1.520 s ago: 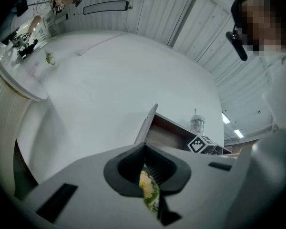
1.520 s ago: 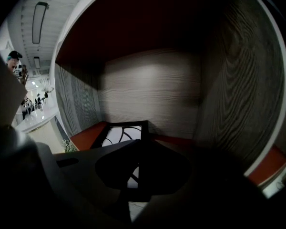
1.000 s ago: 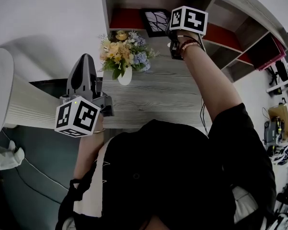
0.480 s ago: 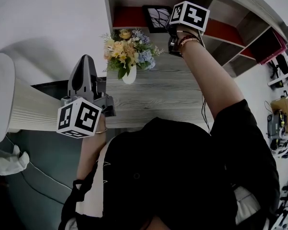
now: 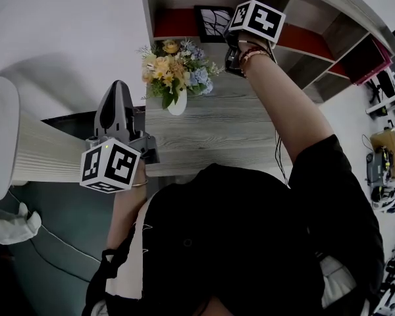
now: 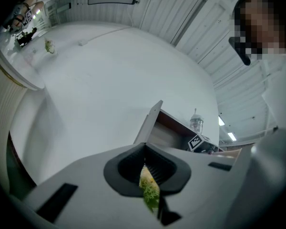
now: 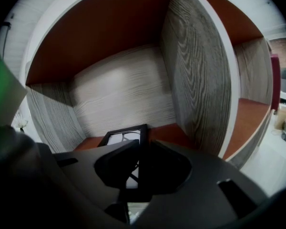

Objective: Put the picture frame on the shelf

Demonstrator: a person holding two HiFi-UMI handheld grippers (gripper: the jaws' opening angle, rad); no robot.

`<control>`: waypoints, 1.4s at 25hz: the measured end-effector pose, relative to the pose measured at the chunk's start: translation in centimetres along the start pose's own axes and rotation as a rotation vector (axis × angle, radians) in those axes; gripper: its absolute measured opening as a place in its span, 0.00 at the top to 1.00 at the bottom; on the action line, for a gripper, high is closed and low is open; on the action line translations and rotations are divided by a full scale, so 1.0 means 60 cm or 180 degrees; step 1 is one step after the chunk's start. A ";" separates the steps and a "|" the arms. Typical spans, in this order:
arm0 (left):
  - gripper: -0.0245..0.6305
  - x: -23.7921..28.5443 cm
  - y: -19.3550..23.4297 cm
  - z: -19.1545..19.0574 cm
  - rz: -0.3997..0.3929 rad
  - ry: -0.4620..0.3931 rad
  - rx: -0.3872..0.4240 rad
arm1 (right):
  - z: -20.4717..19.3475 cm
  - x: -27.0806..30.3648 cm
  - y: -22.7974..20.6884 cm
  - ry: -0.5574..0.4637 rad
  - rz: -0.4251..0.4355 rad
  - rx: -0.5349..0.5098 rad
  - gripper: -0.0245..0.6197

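The picture frame (image 5: 212,22), black-edged with a white line drawing, stands upright inside the leftmost shelf compartment (image 5: 174,25), over its red floor. My right gripper (image 5: 230,39) is shut on the frame's right edge, under its marker cube. In the right gripper view the picture frame (image 7: 124,138) sits between the closed jaws of the right gripper (image 7: 142,151), in front of the compartment's wooden back wall (image 7: 124,94). I cannot tell whether the frame rests on the floor. My left gripper (image 5: 116,92) is shut and holds nothing, off the desk's left end.
A white vase of yellow and blue flowers (image 5: 173,78) stands on the wooden desk (image 5: 217,127) just below the compartment. More red-floored compartments (image 5: 316,45) run to the right. A white wall (image 6: 109,75) fills the left gripper view.
The right gripper has carried the frame a little farther into the shelf compartment. The left gripper has barely shifted.
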State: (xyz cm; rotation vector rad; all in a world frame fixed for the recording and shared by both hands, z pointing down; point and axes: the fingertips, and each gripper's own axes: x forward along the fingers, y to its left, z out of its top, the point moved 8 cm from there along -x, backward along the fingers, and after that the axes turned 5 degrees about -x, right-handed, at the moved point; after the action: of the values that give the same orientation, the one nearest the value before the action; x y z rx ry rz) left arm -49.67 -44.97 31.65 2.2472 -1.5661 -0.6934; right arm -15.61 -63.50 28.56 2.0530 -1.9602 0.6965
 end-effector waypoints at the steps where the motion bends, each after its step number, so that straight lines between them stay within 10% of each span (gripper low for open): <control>1: 0.95 0.000 -0.002 -0.003 -0.0002 0.0015 0.0003 | -0.001 0.000 -0.001 -0.0015 0.0023 0.0024 0.84; 12: 0.95 -0.010 -0.048 -0.026 0.0046 0.0112 0.0133 | -0.004 -0.016 -0.032 -0.0105 0.0460 0.0210 0.82; 35: 0.95 -0.022 -0.325 -0.180 -0.0004 0.0347 0.0275 | -0.137 -0.211 -0.177 0.0385 0.2366 0.0022 0.91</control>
State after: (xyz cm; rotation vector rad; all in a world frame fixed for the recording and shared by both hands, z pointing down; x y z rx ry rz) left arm -28.78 -37.09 30.89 2.3058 -1.5702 -0.5033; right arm -6.68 -47.61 31.34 1.1972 -2.6334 0.9225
